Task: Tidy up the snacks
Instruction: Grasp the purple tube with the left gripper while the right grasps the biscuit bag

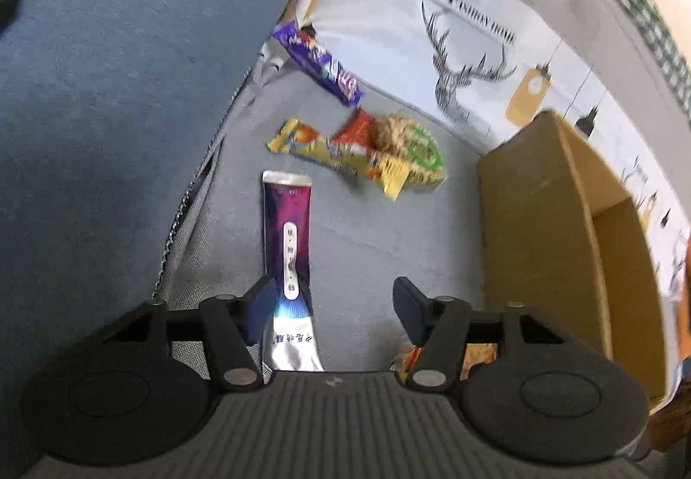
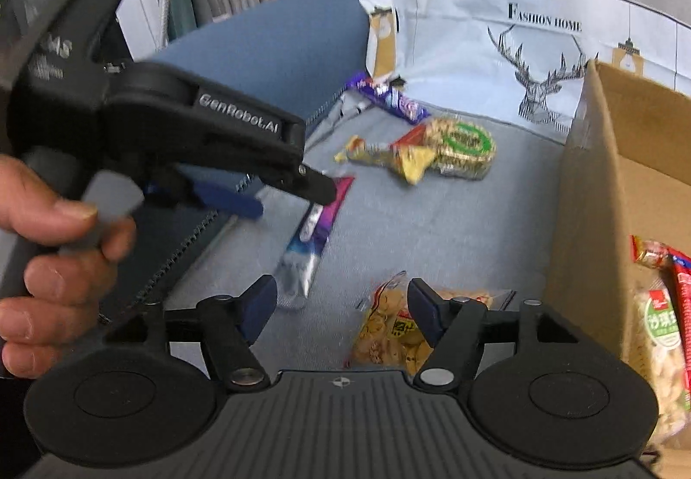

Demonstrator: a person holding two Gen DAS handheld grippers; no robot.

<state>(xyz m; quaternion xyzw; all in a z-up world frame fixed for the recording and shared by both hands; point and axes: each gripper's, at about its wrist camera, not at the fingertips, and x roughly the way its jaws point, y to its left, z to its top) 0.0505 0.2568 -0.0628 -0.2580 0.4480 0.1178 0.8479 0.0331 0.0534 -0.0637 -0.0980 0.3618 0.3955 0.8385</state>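
The job is about half done, as far as I can tell. The cardboard box [image 2: 604, 185] stands on the right side of the grey cushion [image 2: 432, 228], and at least 2 snack packs [image 2: 660, 306] already lie inside it. Other snacks are not in the box yet. A long purple stick pack [image 1: 287, 237] lies flat on the cushion. Farther back lie a purple bar [image 1: 319, 64] near the cushion's edge, and a small heap with a yellow pack [image 1: 345, 155] partly on top of a round noodle pack [image 1: 410, 146]. A clear bag of small cookies [image 2: 388, 332] lies just beside the box. So about 5 snacks still need to go in. The left gripper [image 1: 334, 306] hangs over the near end of the purple stick pack, with its fingers about half open. The pack shows between them, close to the left finger, but the fingers do not pinch it. The right gripper [image 2: 341, 306] is over the cookie bag, with its fingers about half open too, and they hold nothing. My guess is that the stick pack or the cookie bag goes into the box next.
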